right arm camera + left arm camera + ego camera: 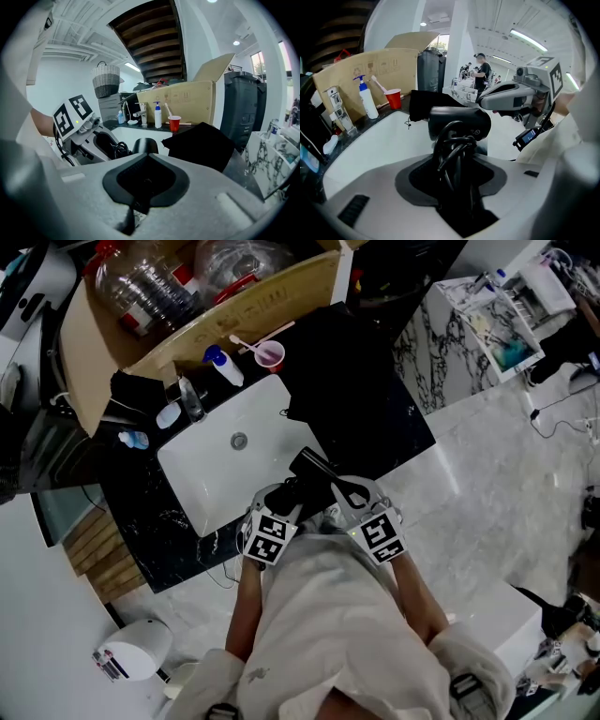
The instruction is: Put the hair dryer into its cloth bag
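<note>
A black marbled tabletop (169, 521) with a white sink (211, 470) set into it fills the middle of the head view, and an open cardboard box (234, 310) stands along its upper edge. The black cloth bag (347, 371) lies on the tabletop to the upper right of the sink, slumped, and no view shows an open mouth on it. The hair dryer (312, 470) is not in the bag. It is held up over the sink's lower right corner, near the person and apart from the bag. The left claw (457, 154) grips it low down, its jaws closed on the bundled black cord and handle, with the dryer's barrel (459, 121) just beyond the tips. The right claw (145, 159) sits close beside the dryer with its jaws drawn together and nothing plainly between them. 2 small things, a red cup (270, 355) and a white bottle (223, 365), stand by the sink's upper edge. I judge the task at an early stage: the pick-up looks done, while carrying the dryer over, opening the bag and sliding it in remain.
</note>
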A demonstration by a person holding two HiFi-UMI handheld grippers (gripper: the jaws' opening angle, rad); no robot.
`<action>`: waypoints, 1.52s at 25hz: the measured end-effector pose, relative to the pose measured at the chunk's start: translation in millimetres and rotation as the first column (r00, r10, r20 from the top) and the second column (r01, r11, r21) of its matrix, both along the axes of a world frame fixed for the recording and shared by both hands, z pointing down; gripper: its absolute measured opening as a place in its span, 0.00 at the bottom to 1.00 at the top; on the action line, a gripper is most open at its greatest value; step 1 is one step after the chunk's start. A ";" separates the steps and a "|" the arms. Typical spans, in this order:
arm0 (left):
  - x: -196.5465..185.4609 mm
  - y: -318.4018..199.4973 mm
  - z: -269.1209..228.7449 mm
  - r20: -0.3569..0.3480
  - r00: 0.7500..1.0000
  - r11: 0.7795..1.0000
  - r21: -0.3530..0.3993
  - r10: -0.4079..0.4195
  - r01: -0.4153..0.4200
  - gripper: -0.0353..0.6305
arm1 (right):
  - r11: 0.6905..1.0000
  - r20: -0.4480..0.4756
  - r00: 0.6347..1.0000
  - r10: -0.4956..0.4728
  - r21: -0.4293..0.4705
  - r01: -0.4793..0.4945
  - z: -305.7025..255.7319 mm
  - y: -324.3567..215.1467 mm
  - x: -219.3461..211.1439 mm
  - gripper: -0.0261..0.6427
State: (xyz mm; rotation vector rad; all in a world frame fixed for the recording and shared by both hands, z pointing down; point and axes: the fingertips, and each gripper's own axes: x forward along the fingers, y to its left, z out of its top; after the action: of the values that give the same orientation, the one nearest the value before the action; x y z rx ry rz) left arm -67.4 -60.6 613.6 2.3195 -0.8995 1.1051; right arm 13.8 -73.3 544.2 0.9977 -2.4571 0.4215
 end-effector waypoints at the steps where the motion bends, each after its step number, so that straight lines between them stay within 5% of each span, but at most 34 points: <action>1: -0.4 -3.1 -1.1 -0.002 1.000 1.000 0.001 0.009 -0.009 0.35 | 1.000 -0.005 1.000 0.010 0.000 -0.010 0.8 -4.0 1.1 0.05; 19: -7.0 -37.3 0.2 -0.047 0.993 0.993 -0.031 0.112 -0.113 0.35 | 0.989 -0.160 0.976 0.147 0.054 -0.140 9.4 -75.9 28.7 0.06; 38: 12.5 -42.1 7.4 -0.014 0.999 0.998 -0.049 -0.032 0.032 0.35 | 0.992 -0.347 0.930 -0.120 0.003 0.129 66.3 -108.9 42.2 0.12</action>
State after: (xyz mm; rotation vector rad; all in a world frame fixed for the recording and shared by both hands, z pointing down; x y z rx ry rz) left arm -54.9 -102.7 621.1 2.2633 -0.8916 1.0840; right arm 56.0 -182.2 610.5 0.8384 -2.1934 0.1550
